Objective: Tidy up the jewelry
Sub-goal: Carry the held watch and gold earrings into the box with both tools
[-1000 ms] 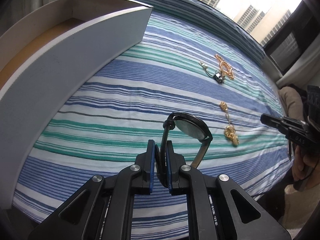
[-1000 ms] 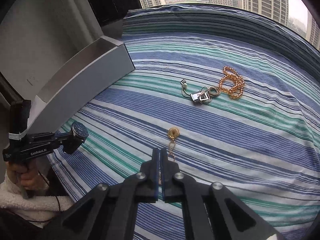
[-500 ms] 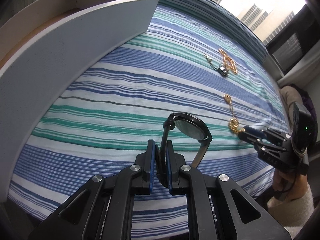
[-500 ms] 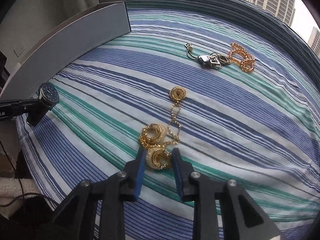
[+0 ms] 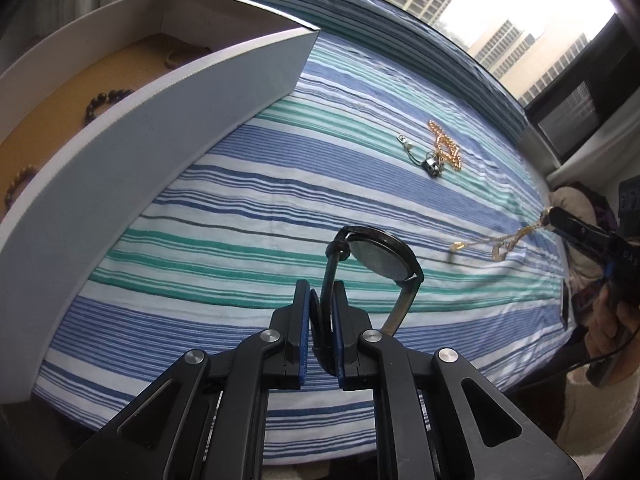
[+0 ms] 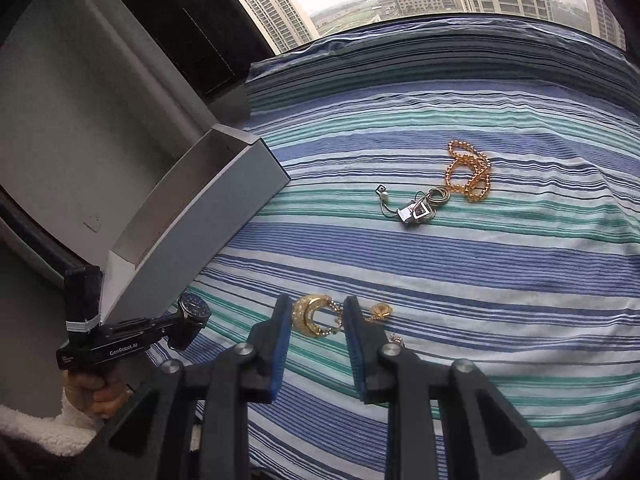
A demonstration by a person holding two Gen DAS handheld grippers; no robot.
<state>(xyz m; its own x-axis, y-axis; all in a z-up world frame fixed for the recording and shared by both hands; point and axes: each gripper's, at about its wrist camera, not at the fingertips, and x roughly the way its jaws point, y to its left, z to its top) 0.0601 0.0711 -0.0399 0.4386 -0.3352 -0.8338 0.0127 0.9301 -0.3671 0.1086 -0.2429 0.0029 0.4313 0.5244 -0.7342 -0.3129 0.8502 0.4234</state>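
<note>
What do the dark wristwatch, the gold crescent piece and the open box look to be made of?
Dark wristwatch: black case, probably metal, with a glossy reflective back; strap material unclear. Gold crescent jewelry piece: shiny gold-coloured metal by its glints, pale textured face, possibly stones. Grey open box: matte board walls with thin raw edges, tan lining inside.

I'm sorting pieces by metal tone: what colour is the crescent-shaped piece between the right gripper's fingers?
Gold. The crescent piece shows best in the right wrist view.

A black watch [image 5: 380, 260] hangs by its strap in the left hand-held gripper [image 5: 322, 320]. Gold crescent jewelry [image 6: 312, 314] dangles between the right hand-held gripper's [image 6: 316, 320] pads. Gold beads [image 6: 468, 176] lie well beyond.
</note>
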